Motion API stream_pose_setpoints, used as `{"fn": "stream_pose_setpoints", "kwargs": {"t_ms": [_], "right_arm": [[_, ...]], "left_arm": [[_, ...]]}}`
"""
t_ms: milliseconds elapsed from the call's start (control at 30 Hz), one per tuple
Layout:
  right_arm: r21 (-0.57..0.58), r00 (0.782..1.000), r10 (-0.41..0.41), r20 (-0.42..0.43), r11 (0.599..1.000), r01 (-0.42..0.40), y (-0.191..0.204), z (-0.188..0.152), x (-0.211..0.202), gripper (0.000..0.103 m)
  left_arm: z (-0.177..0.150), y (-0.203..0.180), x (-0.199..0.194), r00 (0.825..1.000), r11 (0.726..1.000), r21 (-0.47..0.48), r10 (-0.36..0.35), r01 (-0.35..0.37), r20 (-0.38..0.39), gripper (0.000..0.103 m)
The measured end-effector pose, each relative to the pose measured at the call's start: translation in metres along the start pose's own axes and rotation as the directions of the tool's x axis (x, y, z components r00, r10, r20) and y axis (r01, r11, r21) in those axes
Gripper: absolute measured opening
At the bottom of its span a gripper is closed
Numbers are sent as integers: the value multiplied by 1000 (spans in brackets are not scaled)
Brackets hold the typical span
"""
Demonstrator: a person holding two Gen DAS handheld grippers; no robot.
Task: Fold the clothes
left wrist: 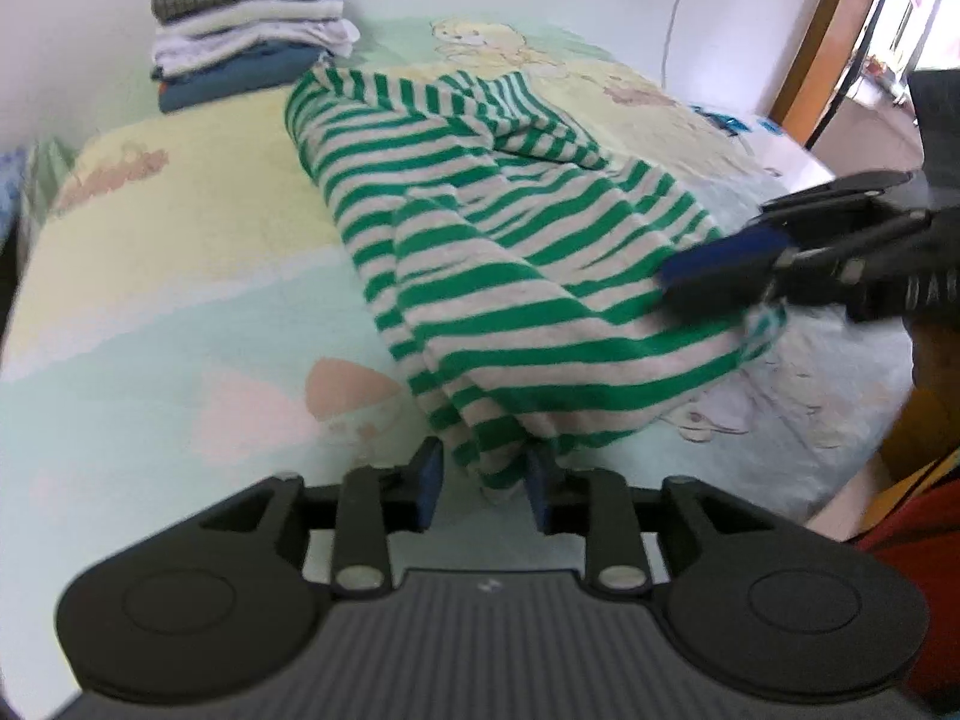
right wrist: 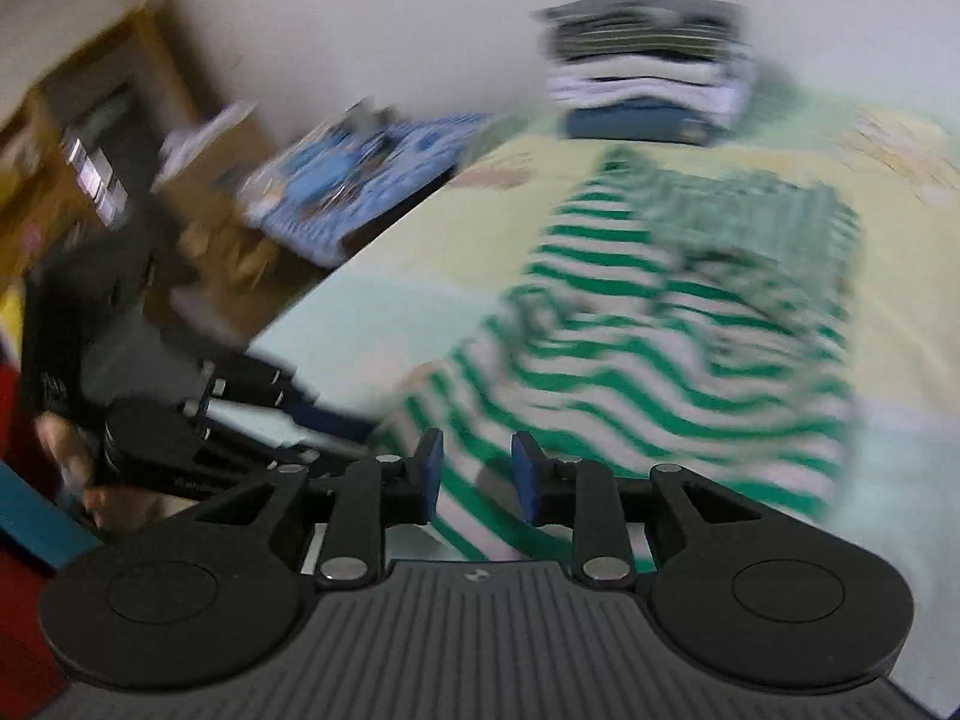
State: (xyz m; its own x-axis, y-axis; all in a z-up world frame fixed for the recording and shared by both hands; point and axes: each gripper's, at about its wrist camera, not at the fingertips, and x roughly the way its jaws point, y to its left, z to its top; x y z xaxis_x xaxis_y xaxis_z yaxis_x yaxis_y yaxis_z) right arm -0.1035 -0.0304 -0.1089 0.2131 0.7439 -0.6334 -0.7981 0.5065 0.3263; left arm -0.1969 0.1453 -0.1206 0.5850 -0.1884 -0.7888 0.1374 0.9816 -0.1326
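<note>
A green-and-white striped garment (left wrist: 498, 252) lies rumpled on the pastel bed cover (left wrist: 180, 276). My left gripper (left wrist: 483, 483) is open, its blue pads on either side of the garment's near hem, with a fold of cloth between them. My right gripper (left wrist: 714, 267) comes in from the right and rests over the garment's right edge. In the blurred right wrist view the garment (right wrist: 660, 348) spreads ahead, and my right gripper (right wrist: 477, 477) is open with striped cloth between its pads. My left gripper (right wrist: 240, 420) shows there at the left.
A stack of folded clothes (left wrist: 252, 24) sits at the far end of the bed against the white wall; it also shows in the right wrist view (right wrist: 648, 72). A wooden door frame (left wrist: 822, 42) is at the right. A blue patterned item (right wrist: 360, 168) and cluttered shelves (right wrist: 90, 168) lie beyond the bed's left edge.
</note>
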Motion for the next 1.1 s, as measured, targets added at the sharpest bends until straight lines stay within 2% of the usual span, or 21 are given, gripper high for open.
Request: {"fn": "stream_pose_setpoints", "kwargs": {"t_ms": [33, 67, 100, 133, 167, 233, 367, 533, 567, 633, 767, 833, 933, 1000, 1033, 1067, 1100], "right_arm": [[-34, 1000, -7, -16, 999, 7, 7, 1, 12, 27], [-68, 999, -15, -32, 998, 13, 14, 2, 23, 27], [-59, 999, -20, -29, 998, 18, 11, 3, 22, 18], [-49, 999, -26, -26, 999, 24, 8, 4, 21, 6], [-39, 999, -31, -23, 999, 30, 6, 5, 20, 3], [-18, 999, -42, -18, 999, 42, 0, 7, 18, 2], [23, 998, -65, -8, 998, 65, -11, 10, 13, 1], [17, 994, -105, -41, 994, 106, -6, -2, 34, 1], [15, 993, -114, -43, 993, 115, -5, -4, 38, 1], [21, 998, -61, 30, 998, 61, 2, 7, 21, 1], [-11, 996, -83, 42, 996, 84, 4, 14, 22, 4], [-28, 994, -108, 32, 994, 108, 3, 15, 24, 10], [-11, 997, -71, 21, 997, 72, 0, 10, 13, 17], [-18, 999, 40, 25, 999, -39, 3, 8, 0, 19], [-34, 999, 42, 17, 999, -41, 5, 6, -3, 21], [-51, 999, 42, 8, 998, -42, 7, 4, -6, 30], [-59, 1000, 10, 9, 998, -10, 8, 2, -6, 33]], "left_arm": [[1, -1, 3, 1000, 1000, 7, 6, -6, -6, 23], [1, -2, 5, 1000, 1000, 14, 7, -7, -8, 11], [1, -4, 6, 1000, 1000, 20, 0, 0, -4, 5], [1, -8, 7, 1000, 999, 36, 4, -4, 1, 3], [0, -12, 6, 1000, 998, 58, 21, -21, 7, 1], [-3, -17, 2, 999, 996, 79, 44, -46, 18, 0], [-3, -13, -9, 999, 999, 25, 32, -33, 37, 0], [0, -7, -14, 998, 999, 30, 41, -42, 44, 0], [3, -4, -15, 998, 999, 27, 40, -42, 48, 0], [10, 2, -21, 997, 999, 26, 33, -34, 63, 0], [18, 11, -22, 997, 998, 41, 37, -40, 69, 0], [15, 14, -20, 997, 998, 47, 49, -52, 57, 0], [9, 23, -19, 997, 998, 15, 63, -64, 33, 0], [3, 28, -19, 999, 999, -18, 49, -49, 13, 0], [0, 28, -21, 999, 999, -30, 35, -34, 10, 0], [0, 29, -23, 1000, 999, -44, 18, -18, 14, 0], [1, 28, -25, 1000, 998, -60, -1, 2, 23, 0]]}}
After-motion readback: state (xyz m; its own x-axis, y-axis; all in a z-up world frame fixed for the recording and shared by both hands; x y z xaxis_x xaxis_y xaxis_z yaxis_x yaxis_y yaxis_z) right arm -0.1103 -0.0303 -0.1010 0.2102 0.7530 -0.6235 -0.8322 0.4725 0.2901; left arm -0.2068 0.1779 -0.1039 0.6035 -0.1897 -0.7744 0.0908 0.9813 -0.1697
